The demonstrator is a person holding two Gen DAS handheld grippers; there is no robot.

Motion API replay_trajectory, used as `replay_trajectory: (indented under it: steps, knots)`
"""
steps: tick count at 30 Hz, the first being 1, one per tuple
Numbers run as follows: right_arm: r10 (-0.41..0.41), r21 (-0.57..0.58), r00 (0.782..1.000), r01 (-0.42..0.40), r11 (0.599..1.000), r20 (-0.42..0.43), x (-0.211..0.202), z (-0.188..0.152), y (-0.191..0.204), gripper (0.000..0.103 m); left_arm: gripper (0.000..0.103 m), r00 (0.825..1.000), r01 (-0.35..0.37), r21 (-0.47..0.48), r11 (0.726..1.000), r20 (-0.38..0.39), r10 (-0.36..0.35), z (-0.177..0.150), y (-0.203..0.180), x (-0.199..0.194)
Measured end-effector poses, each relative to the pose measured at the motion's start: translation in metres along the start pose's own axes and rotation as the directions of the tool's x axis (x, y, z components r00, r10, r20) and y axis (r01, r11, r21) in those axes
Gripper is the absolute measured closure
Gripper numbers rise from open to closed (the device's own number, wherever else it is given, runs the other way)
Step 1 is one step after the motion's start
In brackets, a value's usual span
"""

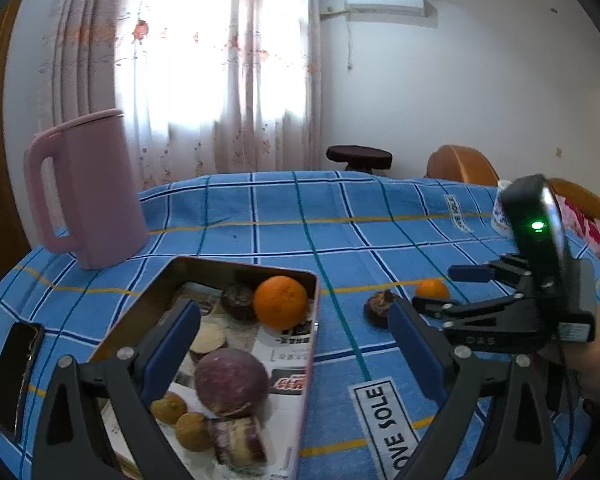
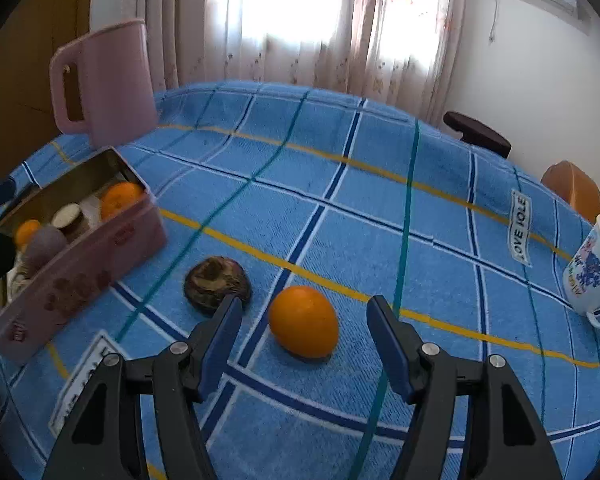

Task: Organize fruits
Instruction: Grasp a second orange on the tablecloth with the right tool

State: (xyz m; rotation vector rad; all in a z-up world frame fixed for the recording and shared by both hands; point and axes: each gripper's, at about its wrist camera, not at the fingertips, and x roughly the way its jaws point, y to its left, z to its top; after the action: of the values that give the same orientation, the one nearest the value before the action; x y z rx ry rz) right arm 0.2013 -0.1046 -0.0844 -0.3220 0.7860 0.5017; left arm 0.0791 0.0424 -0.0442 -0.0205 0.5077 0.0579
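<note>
A pink tin box [image 1: 309,344] [image 2: 84,276] on the blue checked cloth holds an orange [image 1: 280,302], a purple round fruit [image 1: 231,382], a dark mangosteen [image 1: 238,300] and small brown fruits. My left gripper [image 1: 294,344] is open and empty, its left finger over the box. A loose orange [image 2: 304,321] [image 1: 432,289] and a dark mangosteen [image 2: 217,282] [image 1: 378,307] lie on the cloth right of the box. My right gripper [image 2: 304,328] is open, its fingers on either side of the loose orange; it also shows in the left wrist view [image 1: 444,290].
A pink jug [image 1: 86,188] [image 2: 108,80] stands behind the box. A black phone [image 1: 14,376] lies at the left. A white flowered mug [image 2: 590,268] sits at the right edge. Stool and orange chairs stand beyond the table.
</note>
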Motion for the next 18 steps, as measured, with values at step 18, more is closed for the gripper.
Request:
replay_trajectory:
  steps: [18]
  knots:
    - [-0.032, 0.129, 0.986, 0.011, 0.992, 0.163, -0.053, -0.031, -0.044, 0.065, 0.023, 0.974, 0.123, 0.111, 0.986, -0.203, -0.099, 0.011, -0.076, 0.073]
